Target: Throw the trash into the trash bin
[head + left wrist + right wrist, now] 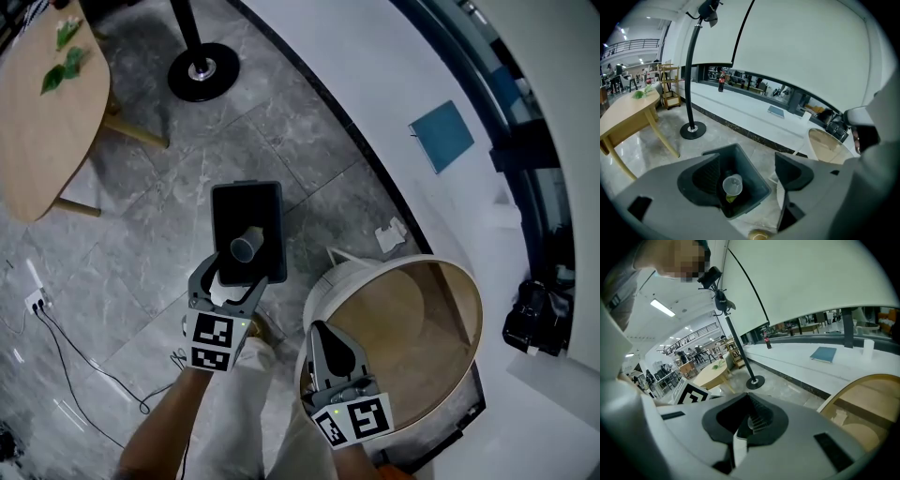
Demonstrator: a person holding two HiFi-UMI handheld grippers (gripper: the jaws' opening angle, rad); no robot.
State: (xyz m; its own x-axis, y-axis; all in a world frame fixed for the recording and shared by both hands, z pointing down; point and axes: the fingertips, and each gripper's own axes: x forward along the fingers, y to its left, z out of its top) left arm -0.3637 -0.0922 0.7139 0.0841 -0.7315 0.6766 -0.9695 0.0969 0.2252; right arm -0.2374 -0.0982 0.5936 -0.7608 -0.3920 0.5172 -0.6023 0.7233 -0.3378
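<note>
A black square trash bin stands on the grey floor, with a clear plastic cup inside its opening. My left gripper hangs just above the bin's near edge, open, nothing between its fingers. In the left gripper view the cup lies in the bin over a yellow-green scrap, between and below the spread jaws of the left gripper. My right gripper is shut and empty, over the rim of a round table. The right gripper view shows the right gripper with its pads together.
A round wooden table with a white rim stands right of the bin. An oval wooden table with green leaves is at far left, and a black stand base beyond the bin. Cables run over the floor. A blue book lies on the white ledge.
</note>
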